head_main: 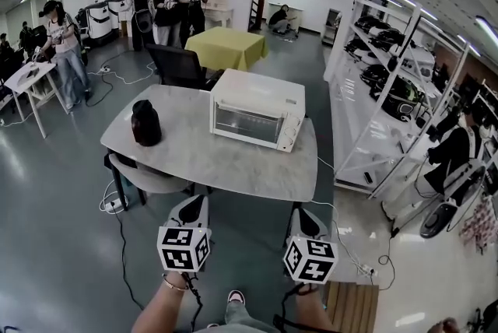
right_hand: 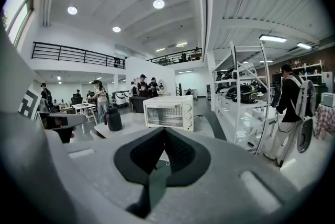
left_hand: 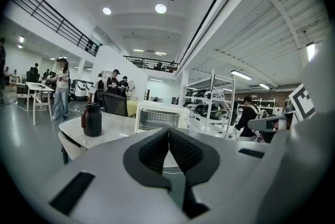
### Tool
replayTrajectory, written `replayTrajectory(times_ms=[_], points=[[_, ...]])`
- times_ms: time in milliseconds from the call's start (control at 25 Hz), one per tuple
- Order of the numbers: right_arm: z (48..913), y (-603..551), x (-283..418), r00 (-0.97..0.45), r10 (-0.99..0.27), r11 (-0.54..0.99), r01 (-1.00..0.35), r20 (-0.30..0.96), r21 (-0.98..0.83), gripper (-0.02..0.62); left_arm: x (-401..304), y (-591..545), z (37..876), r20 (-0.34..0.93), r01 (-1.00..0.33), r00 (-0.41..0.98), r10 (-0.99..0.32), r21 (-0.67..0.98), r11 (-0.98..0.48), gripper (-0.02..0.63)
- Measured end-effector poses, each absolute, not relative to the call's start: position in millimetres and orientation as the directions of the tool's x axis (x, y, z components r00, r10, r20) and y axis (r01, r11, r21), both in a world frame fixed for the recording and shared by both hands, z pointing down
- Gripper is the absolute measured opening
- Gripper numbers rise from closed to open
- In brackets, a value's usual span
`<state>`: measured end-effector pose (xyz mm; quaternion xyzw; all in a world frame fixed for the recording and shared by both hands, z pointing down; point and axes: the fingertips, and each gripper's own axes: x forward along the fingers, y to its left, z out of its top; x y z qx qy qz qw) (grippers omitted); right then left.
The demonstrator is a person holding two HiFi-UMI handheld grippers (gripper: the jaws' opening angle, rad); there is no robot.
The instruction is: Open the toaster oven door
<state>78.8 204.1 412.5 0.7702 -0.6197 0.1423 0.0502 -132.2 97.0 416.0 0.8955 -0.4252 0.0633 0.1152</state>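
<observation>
One toaster oven (head_main: 257,112), door closed, is recorded on the table (head_main: 233,168), well ahead of both grippers and untouched. One dark jug (head_main: 145,124) is noted to its left. The left gripper (head_main: 194,203) and right gripper (head_main: 306,215) are held side by side short of the table's near edge and pointed at the oven. Both pairs of jaws are closed together and empty.

Left tongs (head_main: 193,205) and right tongs (head_main: 305,216) are held side by side, low in front of the body. Both point forward and a little downward, apart from each other. Each marker cube faces up.

Left tongs: jaws together, nothing between. Right tongs: jaws meet at the tips, empty.

Left forearm (head_main: 159,310) and right forearm (head_main: 313,313) are bare.
</observation>
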Motion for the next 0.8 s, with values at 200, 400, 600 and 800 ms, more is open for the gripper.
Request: replayTrajectory(times_ms=[200,400,600,800], points=[[403,154,110,0.167,-0.947,-0.197,-0.977,0.274,-0.085,0.005,-106,51,406,0.202,-0.793,0.609,-0.767,0.144,-0.592,0.006],[401,115,142,0.151,-0.950,-0.179,-0.981,0.274,-0.079,0.005,-81,13,403,0.202,-0.808,0.589,-0.783,0.141,-0.572,0.006],[403,81,170,0.139,-0.952,-0.168,-0.982,0.272,-0.086,0.005,-60,-13,405,0.213,-0.819,0.573,-0.791,0.120,-0.561,0.006],[411,56,181,0.116,-0.951,-0.152,-0.982,0.288,-0.107,0.005,-53,-33,412,0.250,-0.831,0.554,-0.794,0.112,-0.544,0.006]])
